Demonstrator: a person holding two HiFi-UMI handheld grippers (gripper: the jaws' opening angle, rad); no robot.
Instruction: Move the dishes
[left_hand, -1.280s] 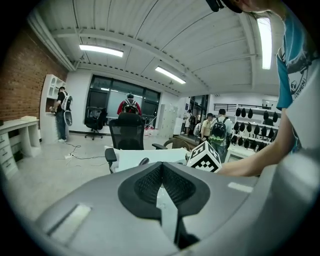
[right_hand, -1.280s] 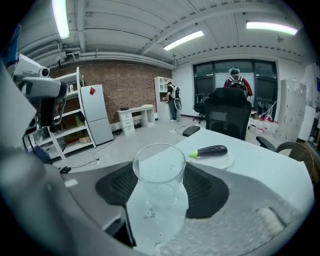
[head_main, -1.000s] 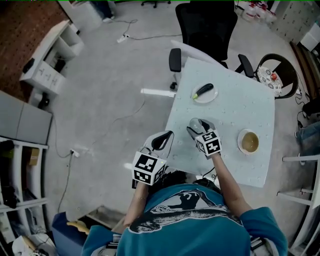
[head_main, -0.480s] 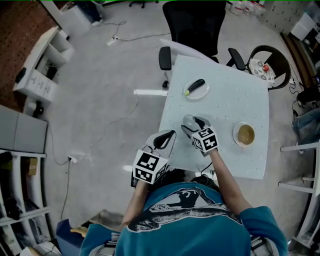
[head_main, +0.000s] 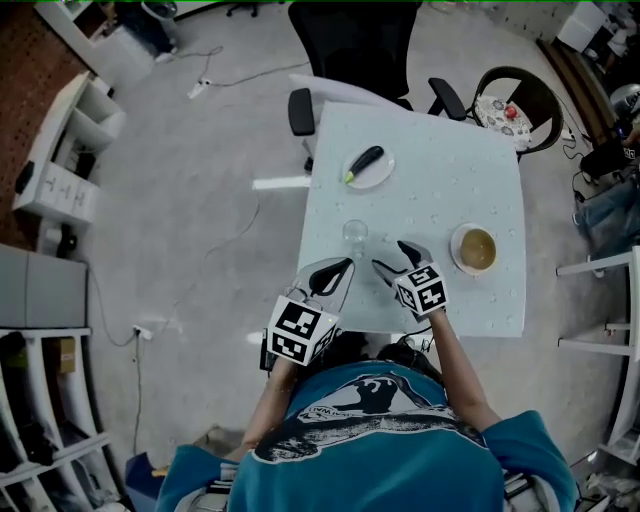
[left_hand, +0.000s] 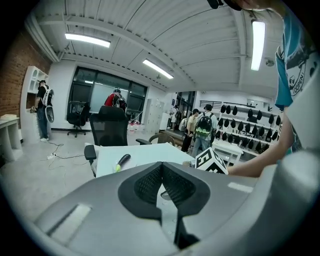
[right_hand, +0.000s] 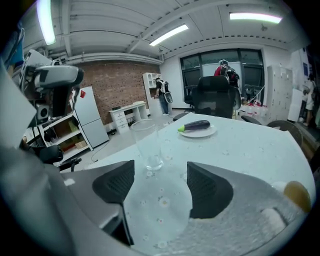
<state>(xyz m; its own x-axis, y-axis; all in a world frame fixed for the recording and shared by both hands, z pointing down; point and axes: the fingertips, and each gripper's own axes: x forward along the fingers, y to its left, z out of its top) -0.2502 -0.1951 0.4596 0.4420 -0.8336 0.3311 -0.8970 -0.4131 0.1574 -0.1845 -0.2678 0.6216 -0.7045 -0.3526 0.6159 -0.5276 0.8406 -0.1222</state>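
Observation:
A clear empty glass (head_main: 355, 235) (right_hand: 147, 144) stands upright on the pale blue table (head_main: 440, 190), a short way beyond my right gripper (head_main: 390, 256) (right_hand: 160, 187). That gripper is open with nothing between its jaws. A white plate with an eggplant (head_main: 367, 166) (right_hand: 198, 129) (left_hand: 122, 161) sits at the table's far side. A bowl of brown liquid (head_main: 476, 249) stands to the right. My left gripper (head_main: 342, 267) (left_hand: 161, 166) is shut and empty over the table's near left edge.
A black office chair (head_main: 365, 45) stands behind the table, and a round chair (head_main: 515, 100) at its far right corner. White shelving (head_main: 60, 150) lines the left side of the floor. People stand in the background of the left gripper view.
My right gripper let go of the glass and drew back toward me. The glass now stands free on the table. The left gripper barely moved.

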